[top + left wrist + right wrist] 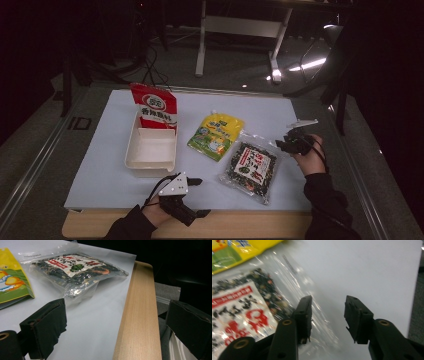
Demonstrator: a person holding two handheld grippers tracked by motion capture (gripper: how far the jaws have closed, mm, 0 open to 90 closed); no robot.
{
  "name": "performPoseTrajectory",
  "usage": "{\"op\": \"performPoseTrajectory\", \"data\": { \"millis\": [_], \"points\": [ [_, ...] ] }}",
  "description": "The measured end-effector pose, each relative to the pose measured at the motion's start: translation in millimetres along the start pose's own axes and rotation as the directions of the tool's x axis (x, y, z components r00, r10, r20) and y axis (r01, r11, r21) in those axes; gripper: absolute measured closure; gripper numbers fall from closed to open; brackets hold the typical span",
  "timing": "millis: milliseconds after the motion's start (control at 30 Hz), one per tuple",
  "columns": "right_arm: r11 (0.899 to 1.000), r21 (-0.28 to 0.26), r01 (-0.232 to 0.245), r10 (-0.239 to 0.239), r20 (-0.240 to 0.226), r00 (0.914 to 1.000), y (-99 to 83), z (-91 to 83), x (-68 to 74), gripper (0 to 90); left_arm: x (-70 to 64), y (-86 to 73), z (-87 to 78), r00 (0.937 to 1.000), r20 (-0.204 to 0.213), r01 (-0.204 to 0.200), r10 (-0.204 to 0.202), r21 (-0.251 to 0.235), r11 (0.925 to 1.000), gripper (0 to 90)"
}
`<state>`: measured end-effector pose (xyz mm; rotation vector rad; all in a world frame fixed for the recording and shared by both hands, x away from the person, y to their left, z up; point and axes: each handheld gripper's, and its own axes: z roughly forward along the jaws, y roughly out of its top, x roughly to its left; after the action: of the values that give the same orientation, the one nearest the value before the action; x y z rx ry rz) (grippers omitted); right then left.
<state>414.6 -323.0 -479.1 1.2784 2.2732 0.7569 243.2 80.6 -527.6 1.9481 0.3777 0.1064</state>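
Our right gripper [327, 317] hovers with jaws spread over the clear top edge of the dark seaweed packet [250, 165], which lies flat on the white mat [110, 165] beside the yellow pouch [216, 136], likely lining up a pinch. Our left gripper [200, 197] waits wide open and empty near the table's wooden edge [140, 322], keeping clear.

Red pouch [155, 106], yellow-green pouch [216, 135], clear dark-speckled bag [250, 166] with red-lettered white label.
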Motion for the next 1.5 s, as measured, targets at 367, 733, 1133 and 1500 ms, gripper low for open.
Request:
{"op": "performPoseTrajectory", "data": {
  "millis": [367,733,1133,1500],
  "points": [
    [0.992,0.089,-0.090,0.096,-0.056,0.9938,-14.8,9.8,-24.5,42.0,1.8,-0.5,0.3,1.0000,0.002,0.008,-0.008,0.001,1.0000,4.5],
    [0.979,0.193,-0.066,0.101,-0.175,0.9794,-22.0,28.0,-26.2,55.5,2.3,-0.7,0.3,0.9999,0.003,0.011,-0.011,-0.001,0.9999,4.6],
    [0.975,0.214,0.056,-0.033,-0.108,0.9936,-12.5,14.1,-10.2,89.5,2.3,-0.3,0.5,0.9999,0.005,0.012,-0.012,-0.002,0.9999,4.6],
    [0.982,0.163,0.096,-0.087,-0.058,0.9945,-5.5,-7.1,-2.8,89.8,3.0,0.8,-1.5,0.9999,0.000,0.014,-0.014,-0.007,0.9999,4.6]
  ]
}}
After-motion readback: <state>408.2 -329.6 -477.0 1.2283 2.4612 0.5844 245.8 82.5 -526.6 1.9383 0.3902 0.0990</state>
